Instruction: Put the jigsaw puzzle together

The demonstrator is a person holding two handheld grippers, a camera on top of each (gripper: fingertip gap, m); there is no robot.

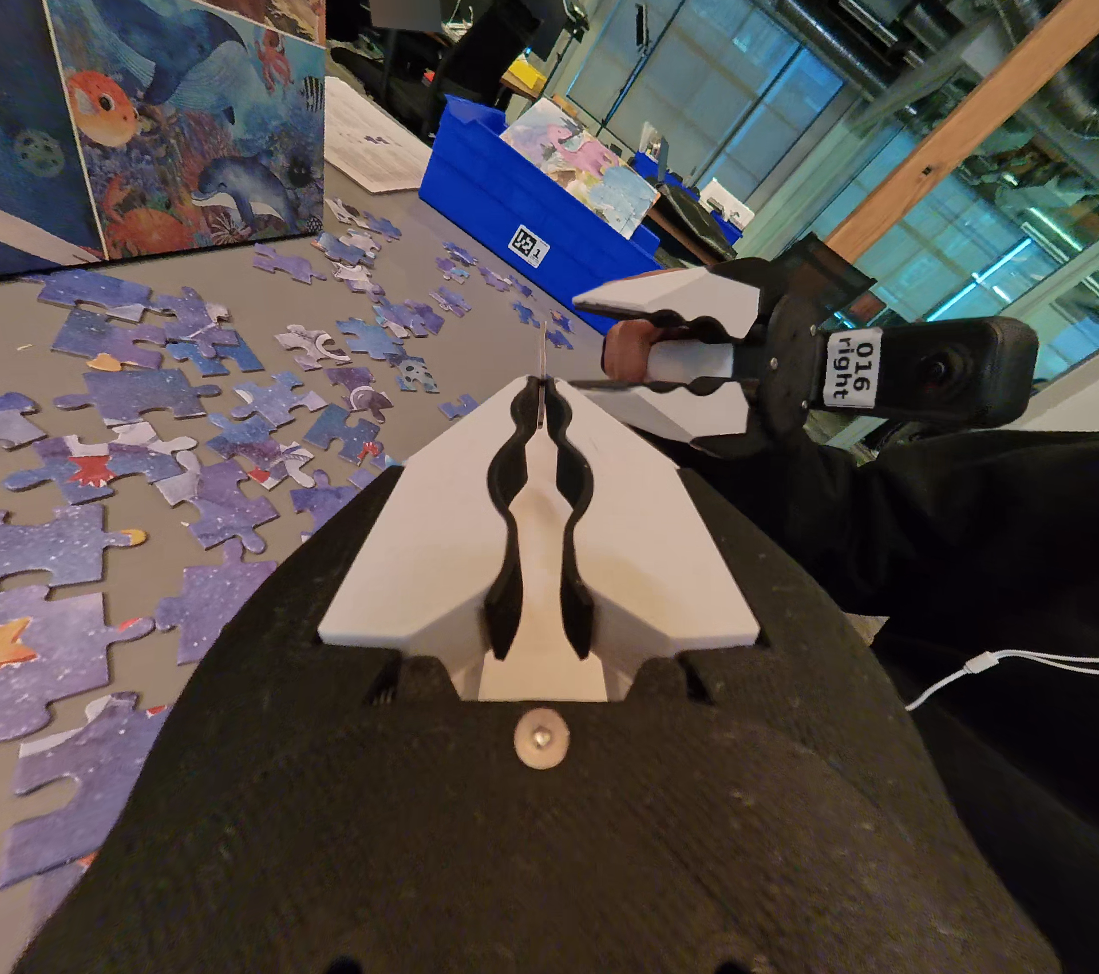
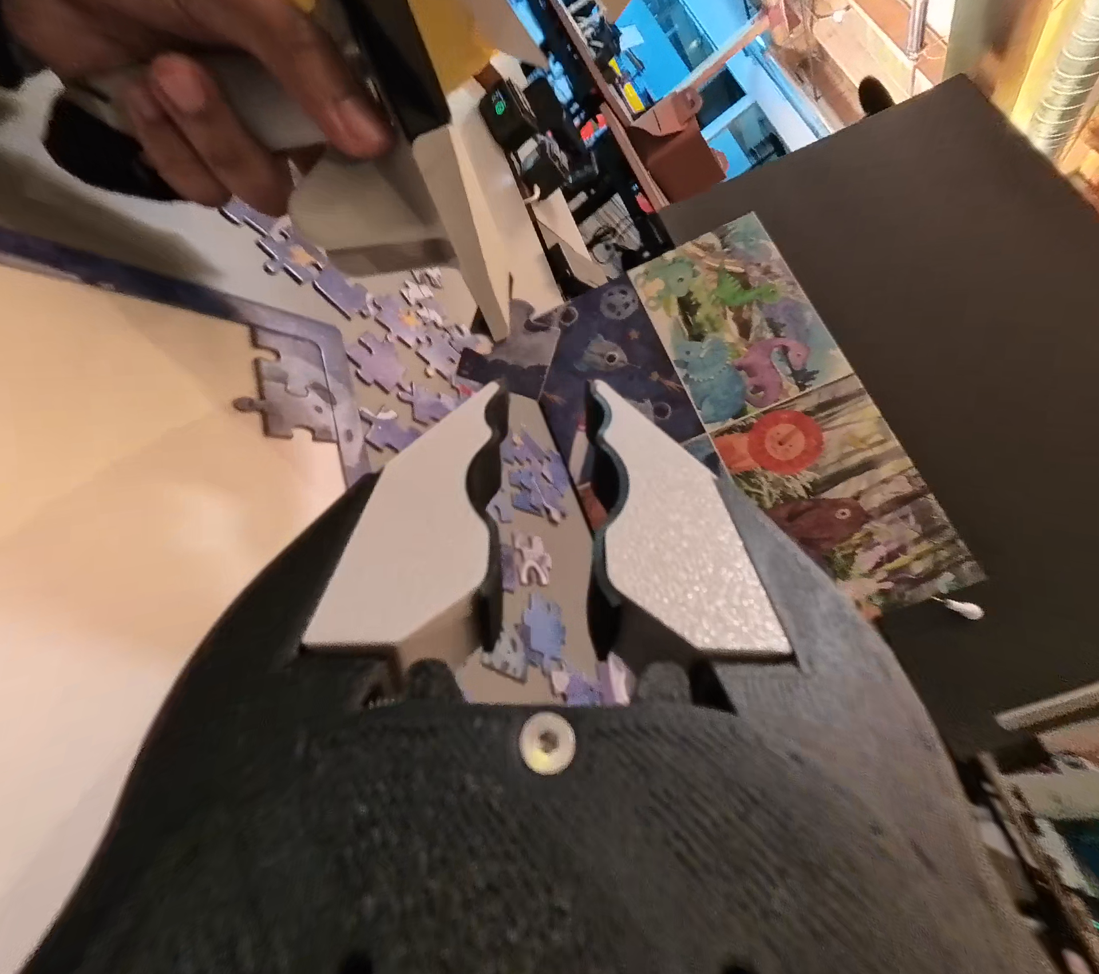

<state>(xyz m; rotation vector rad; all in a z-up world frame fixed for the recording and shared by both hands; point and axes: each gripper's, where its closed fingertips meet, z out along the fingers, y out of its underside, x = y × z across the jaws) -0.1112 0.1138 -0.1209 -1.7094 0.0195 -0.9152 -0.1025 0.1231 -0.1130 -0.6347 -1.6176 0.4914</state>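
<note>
Up off the grey table (image 1: 487, 351), left gripper (image 1: 540, 380) pinched tight on a thin puzzle piece (image 1: 541, 351), seen edge-on, standing upright between the black pads and poking out past the tips. Just beside it to the right, right gripper (image 1: 586, 342) parted, nothing between the fingers, tips aimed at the held piece; a hand's fingers (image 1: 630, 351) wrapped round its handle. Below, loose purple and blue puzzle pieces (image 1: 196, 410) scattered across the table. Illustrated puzzle box (image 1: 160, 71) upright at the far left, blue bin (image 1: 505, 196) beyond. Partly assembled puzzle corner (image 2: 309, 392) flat on a pale board (image 2: 119, 470).
</note>
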